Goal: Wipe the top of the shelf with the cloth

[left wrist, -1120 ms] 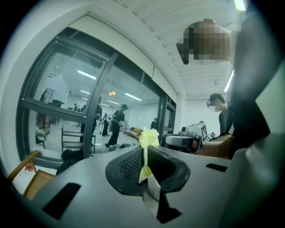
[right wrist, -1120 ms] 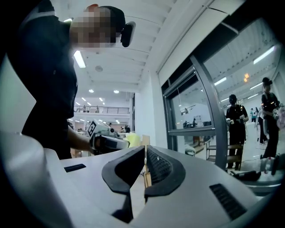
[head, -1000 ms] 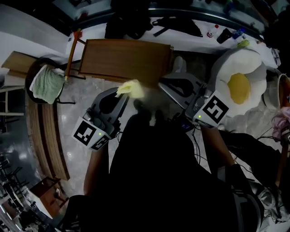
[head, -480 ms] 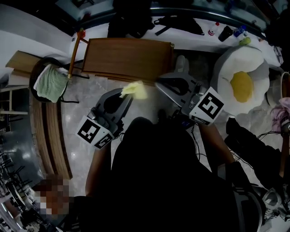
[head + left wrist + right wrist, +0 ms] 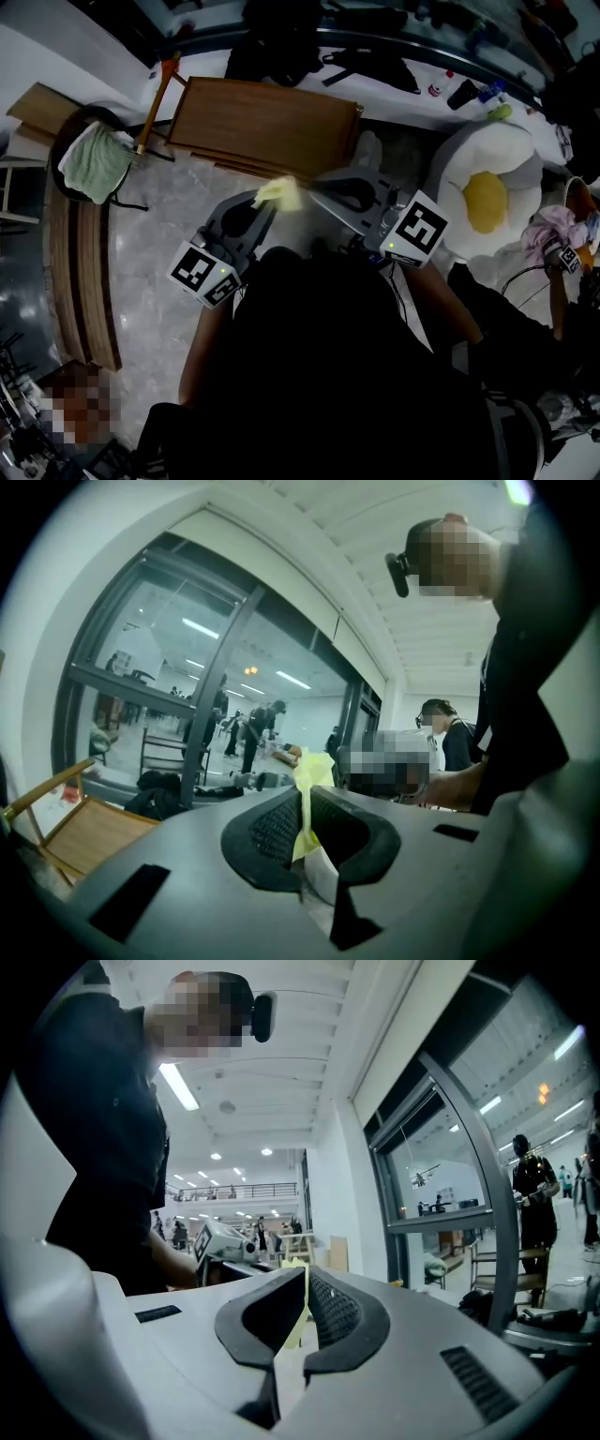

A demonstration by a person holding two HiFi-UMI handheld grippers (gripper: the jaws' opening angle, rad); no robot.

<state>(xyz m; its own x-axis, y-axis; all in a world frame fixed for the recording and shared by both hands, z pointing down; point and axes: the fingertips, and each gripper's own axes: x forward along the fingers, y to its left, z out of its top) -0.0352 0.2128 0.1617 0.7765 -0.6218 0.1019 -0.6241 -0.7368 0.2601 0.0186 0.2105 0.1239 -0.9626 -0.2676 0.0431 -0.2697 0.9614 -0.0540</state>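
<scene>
Left tool [image 5: 264,202] and right tool [image 5: 314,186] both pinch the yellow cloth [image 5: 280,192] at frame centre. Wooden shelf [image 5: 267,122] lies just above, clear of the cloth.

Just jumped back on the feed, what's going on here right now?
A person holds a gripper in each hand. The left gripper and the right gripper are both shut on the yellow cloth, which is held up between them in front of the person. The wooden shelf lies just ahead. The cloth sits short of its near edge, so the wiping looks not yet begun.
</scene>
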